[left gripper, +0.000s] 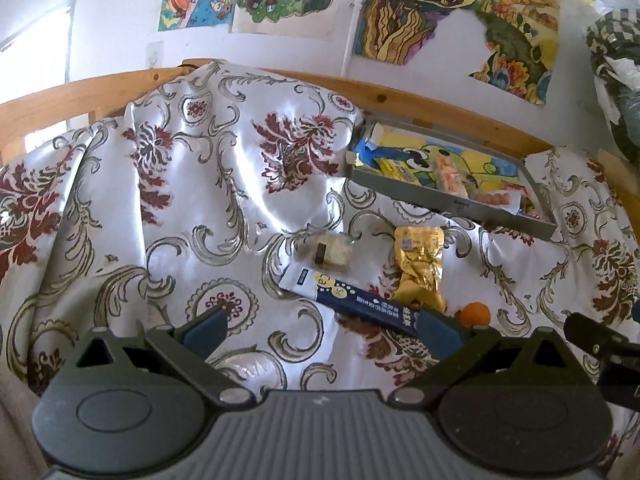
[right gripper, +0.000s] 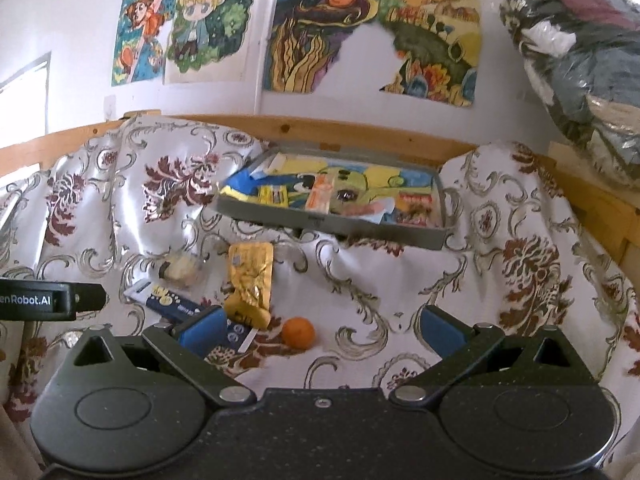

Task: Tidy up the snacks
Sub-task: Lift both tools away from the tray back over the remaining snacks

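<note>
Both my claws, the left (left gripper: 320, 330) and the right (right gripper: 320, 326), hung wide and empty over the flowered cloth (left gripper: 192, 200). Nearest lay a small orange ball (right gripper: 298, 333) and a dark blue stick pack (left gripper: 352, 298), then a gold pouch (left gripper: 418, 268) and a pale wrapped cake (left gripper: 326, 250) close beside it. Farther back, near the wooden rail (right gripper: 360, 130), sat a grey tray (right gripper: 332, 224) with several snack packets in it.
</note>
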A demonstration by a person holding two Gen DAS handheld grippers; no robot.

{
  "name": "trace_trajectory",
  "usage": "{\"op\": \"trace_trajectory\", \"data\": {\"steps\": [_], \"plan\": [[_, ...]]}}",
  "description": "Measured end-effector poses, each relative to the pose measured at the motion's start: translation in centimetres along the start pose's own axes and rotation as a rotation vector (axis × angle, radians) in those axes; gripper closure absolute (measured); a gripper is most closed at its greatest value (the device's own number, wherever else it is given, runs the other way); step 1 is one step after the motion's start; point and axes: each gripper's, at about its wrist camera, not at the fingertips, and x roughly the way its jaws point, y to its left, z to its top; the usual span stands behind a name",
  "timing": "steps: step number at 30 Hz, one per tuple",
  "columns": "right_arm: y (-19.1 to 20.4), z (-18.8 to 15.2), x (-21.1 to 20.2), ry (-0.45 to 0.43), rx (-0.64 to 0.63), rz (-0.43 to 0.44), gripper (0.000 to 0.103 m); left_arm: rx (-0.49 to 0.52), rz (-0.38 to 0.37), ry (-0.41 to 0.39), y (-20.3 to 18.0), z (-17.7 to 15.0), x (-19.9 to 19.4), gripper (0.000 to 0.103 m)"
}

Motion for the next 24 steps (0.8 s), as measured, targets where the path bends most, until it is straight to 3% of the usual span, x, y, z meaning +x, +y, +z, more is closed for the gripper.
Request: {"op": "trace_trajectory", "data": {"steps": [10,16,24], "plan": [[0.5,0.3,0.2,0.047,0.02,0.008,0.001,0.021,0.012,0.064,-0.5,-0.1,0.0,0.0],[1.8,0.6,0.7,0.084,-0.053,0.034,0.001,0.084,0.0,0.121,-0.7,0.8,0.1,0.0],[1.7,0.5,2.4,0.143,-0.061,0.05,0.001,0.113,-0.018,0.223,0.0,2.3,3.1,0.0]]}}
